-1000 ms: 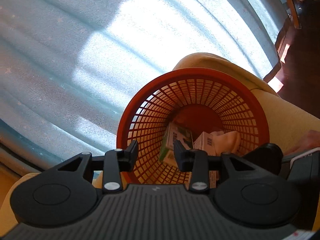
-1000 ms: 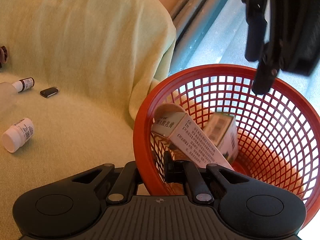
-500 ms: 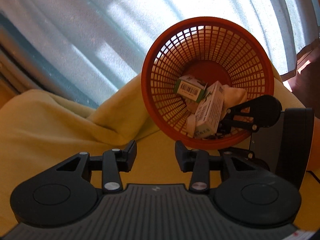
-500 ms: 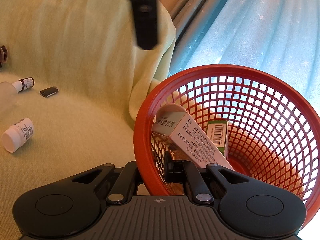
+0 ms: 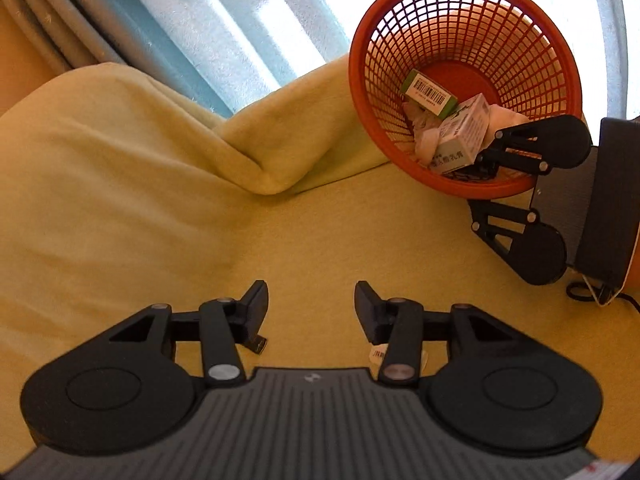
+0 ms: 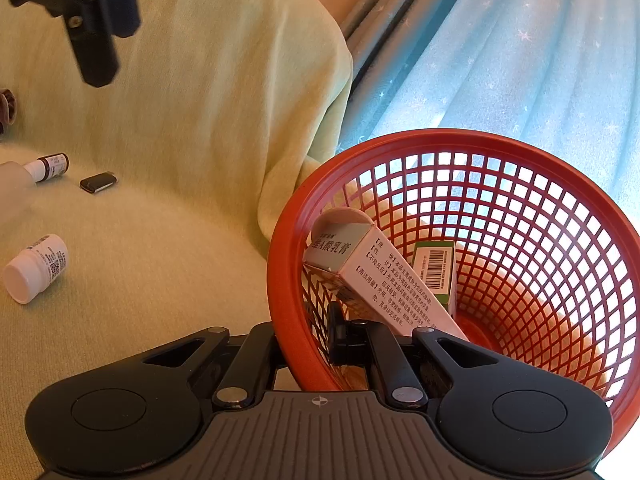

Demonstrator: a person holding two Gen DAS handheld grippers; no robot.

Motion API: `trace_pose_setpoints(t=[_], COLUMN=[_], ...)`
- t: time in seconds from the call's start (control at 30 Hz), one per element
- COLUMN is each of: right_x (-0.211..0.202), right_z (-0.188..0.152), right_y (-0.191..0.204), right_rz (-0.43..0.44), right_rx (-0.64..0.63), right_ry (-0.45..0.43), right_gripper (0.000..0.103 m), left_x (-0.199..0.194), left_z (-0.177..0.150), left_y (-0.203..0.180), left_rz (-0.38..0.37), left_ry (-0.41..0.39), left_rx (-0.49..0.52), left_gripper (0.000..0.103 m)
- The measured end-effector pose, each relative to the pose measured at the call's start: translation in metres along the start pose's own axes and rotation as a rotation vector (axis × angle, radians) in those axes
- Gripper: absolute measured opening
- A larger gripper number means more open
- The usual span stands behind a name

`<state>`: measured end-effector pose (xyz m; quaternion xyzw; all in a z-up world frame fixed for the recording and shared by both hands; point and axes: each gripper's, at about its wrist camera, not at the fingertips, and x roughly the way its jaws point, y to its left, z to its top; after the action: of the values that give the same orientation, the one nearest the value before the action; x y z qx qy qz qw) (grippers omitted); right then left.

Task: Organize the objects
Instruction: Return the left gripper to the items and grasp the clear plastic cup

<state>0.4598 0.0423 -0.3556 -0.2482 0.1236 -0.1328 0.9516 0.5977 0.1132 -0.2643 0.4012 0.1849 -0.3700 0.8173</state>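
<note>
yellow-green cloth (image 6: 168, 280) covers the whole work surface and bunches into a fold against the blue curtain (image 6: 500, 72) behind it, a soft bed on which small things lie where they fall. red plastic basket (image 6: 520, 184) sits tipped at the cloth's edge, its mouth turned toward the loose items, which looks meant to make dropping things in easy; the right gripper (image 6: 320, 344) is clamped tight on the basket's near rim, one finger inside the mesh and one outside, apparently to hold that tilt. inside lie a long white medicine box (image 6: 376, 276) leaning on the wall and a green barcode box (image 6: 434, 270) beside it. the left gripper (image 5: 311, 306) hangs over bare cloth, well apart from the basket; its jaws have just been opening, stand partly apart and have nothing between them, so it seems free to fetch another item. still out on the cloth are a white pill bottle (image 6: 36, 268) on its side, a small brown dropper bottle (image 6: 52, 166) and a little black object (image 6: 98, 181), all well apart from the basket.
</note>
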Motion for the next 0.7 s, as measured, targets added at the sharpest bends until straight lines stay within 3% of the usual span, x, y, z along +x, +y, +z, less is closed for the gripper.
trace_pose_setpoints(t=[0.7], right_x=[0.000], right_z=[-0.002], right_y=[0.000], right_rz=[0.000], right_rx=[-0.001], right_ry=[0.001], right_gripper=[0.003], left_x=[0.002], left_z=[-0.072], left_y=[0.015], left_rz=[0.019], left_ry=[0.151], left_rx=[-0.175], left_gripper=[0.058])
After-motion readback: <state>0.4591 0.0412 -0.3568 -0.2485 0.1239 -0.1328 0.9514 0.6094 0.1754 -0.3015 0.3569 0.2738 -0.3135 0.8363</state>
